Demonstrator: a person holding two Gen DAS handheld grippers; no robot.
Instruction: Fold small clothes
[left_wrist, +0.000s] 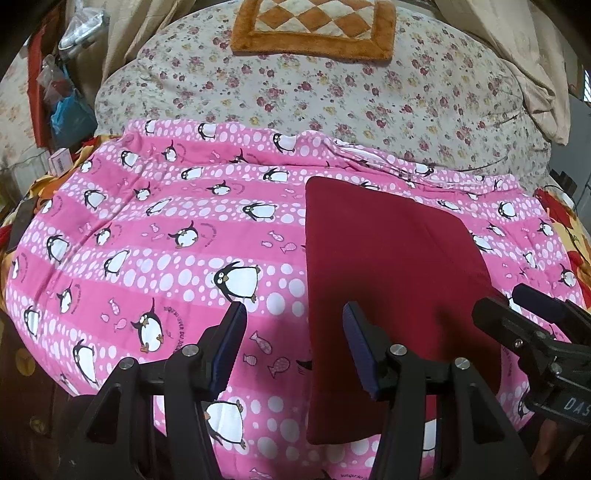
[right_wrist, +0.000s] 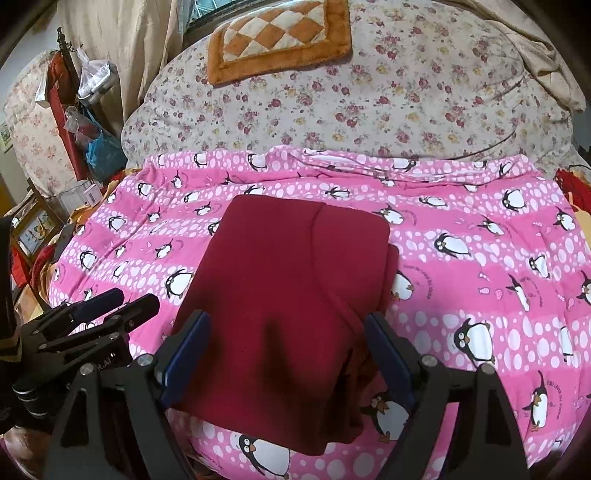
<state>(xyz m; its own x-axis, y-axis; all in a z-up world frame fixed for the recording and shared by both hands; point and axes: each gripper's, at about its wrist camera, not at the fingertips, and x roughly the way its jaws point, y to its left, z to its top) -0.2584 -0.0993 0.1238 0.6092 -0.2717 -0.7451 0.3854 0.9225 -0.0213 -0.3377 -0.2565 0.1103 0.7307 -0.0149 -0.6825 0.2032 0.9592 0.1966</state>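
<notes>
Dark red garment lying flat near the middle of the pink penguin blanket, already folded into a neat rectangle with a rounded far edge; a few layers bunched along its right side. Looks close to finished: perhaps one more fold or a tidy of that right edge left.

Right gripper spread wide, hovering over the garment's near end, gripping nothing. Left gripper parted and empty, over the blanket at the garment's left edge.
</notes>
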